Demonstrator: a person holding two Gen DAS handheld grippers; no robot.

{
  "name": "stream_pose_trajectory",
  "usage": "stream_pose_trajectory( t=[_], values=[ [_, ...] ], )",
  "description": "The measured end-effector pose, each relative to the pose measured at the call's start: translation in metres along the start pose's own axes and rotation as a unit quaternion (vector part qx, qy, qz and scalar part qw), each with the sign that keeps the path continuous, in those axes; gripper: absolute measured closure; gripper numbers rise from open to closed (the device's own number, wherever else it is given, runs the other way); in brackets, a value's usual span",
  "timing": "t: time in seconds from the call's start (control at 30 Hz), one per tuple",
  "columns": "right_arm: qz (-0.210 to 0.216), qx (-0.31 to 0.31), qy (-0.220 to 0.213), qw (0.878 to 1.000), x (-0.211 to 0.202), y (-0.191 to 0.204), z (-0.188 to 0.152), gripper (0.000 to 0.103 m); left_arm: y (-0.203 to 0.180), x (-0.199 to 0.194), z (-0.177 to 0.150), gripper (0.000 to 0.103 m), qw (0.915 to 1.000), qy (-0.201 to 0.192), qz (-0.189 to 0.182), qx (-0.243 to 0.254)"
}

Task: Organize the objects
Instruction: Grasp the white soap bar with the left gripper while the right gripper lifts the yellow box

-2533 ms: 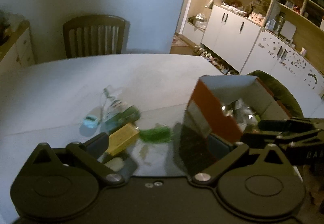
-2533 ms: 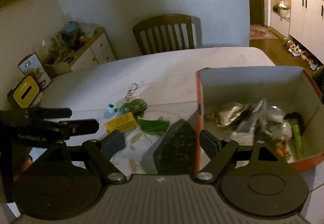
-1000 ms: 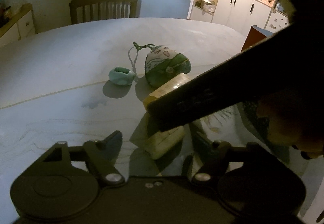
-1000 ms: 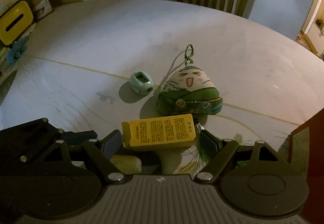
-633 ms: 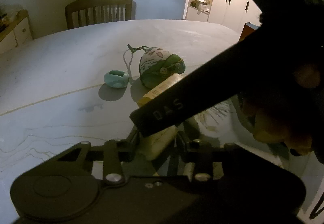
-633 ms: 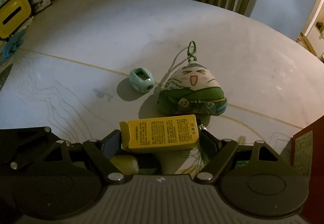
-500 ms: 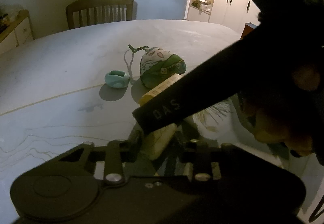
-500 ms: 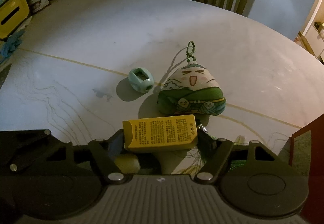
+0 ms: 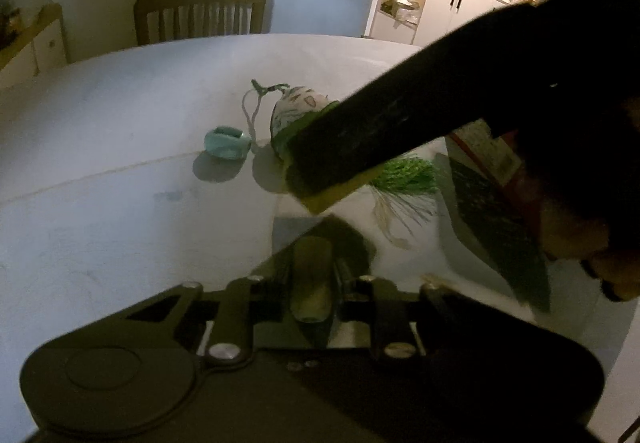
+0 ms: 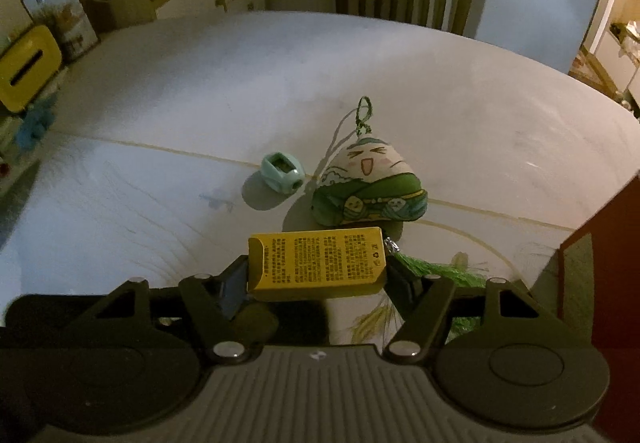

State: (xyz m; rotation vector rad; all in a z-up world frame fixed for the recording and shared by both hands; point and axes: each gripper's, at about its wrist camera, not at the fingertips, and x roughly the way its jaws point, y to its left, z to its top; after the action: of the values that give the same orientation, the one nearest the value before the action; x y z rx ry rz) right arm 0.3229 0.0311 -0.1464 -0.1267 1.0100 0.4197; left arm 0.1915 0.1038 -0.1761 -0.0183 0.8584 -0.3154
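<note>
Two grippers are loaded: the left gripper (image 9: 311,283) clamps a pale oblong item (image 9: 311,285), and the right gripper (image 10: 316,275) clamps the yellow box (image 10: 316,263) endwise. Beyond, mid-table (image 10: 160,115), lie a plush pendant (image 10: 370,189) and a mint sharpener (image 10: 282,171), near each other.

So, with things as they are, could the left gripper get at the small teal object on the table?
Probably not yet: the left gripper is shut on a pale oblong object. The table toward the teal object looks unobstructed.
</note>
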Motion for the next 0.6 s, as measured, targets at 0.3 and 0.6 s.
stream_pose_trajectory(
  t=[0.3, 0.6],
  values=[
    [0.006, 0.039, -0.033, 0.999, -0.064, -0.034, -0.013, 0.032, -0.004, -0.005, -0.005, 0.084, 0.9999, 0.003, 0.004, -0.013],
    [-0.020, 0.073, -0.064, 0.995, -0.129, -0.092, -0.037, 0.032, -0.019, -0.012, -0.002, 0.084, 0.9996, 0.004, 0.010, -0.027]
  ],
)
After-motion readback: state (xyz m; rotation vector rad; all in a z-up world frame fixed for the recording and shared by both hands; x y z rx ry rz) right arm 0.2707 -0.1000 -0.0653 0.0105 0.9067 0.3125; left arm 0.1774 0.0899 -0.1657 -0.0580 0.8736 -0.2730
